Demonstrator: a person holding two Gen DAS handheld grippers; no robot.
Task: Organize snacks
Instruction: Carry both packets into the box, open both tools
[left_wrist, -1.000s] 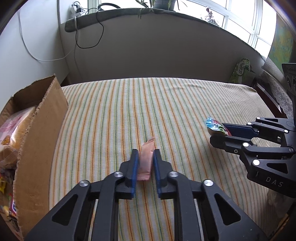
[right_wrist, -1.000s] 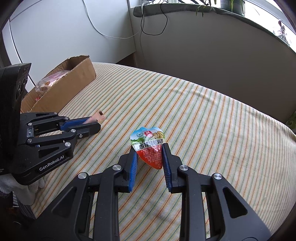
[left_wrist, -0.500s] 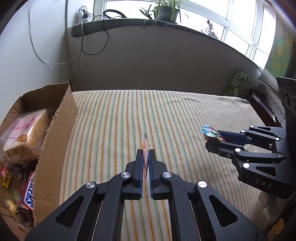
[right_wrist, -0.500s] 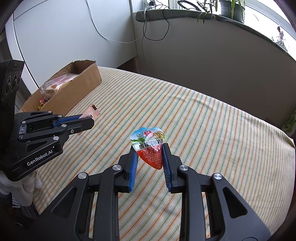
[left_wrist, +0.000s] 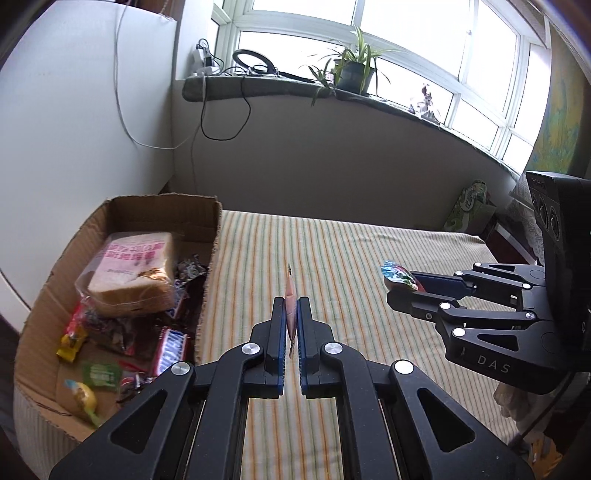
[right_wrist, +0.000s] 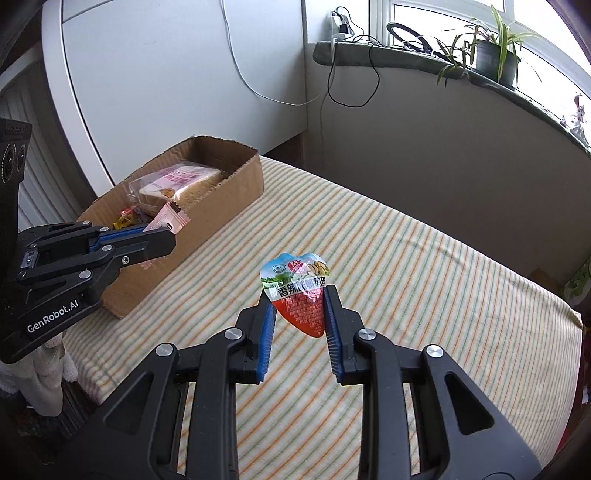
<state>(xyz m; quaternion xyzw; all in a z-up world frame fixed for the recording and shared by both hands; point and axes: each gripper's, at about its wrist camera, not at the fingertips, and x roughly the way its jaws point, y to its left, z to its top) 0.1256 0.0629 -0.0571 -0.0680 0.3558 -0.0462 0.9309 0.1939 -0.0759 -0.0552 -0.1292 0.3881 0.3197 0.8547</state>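
Observation:
My left gripper is shut on a thin pink snack packet, held edge-on above the striped cloth, just right of the cardboard box. From the right wrist view that gripper holds the pink packet beside the box's near wall. My right gripper is shut on a heart-shaped jelly cup with a red body and colourful lid, lifted off the cloth. In the left wrist view it sits to the right with the cup.
The box holds a bagged sandwich, chocolate bars and several small sweets. The striped cloth covers the surface up to a grey wall under a windowsill with a potted plant and cables. A green bag stands at the far right corner.
Both grippers have risen off the cloth with their snacks and swung left toward the box. The left jaws closed fully on the pink packet, which now stands edge-on.

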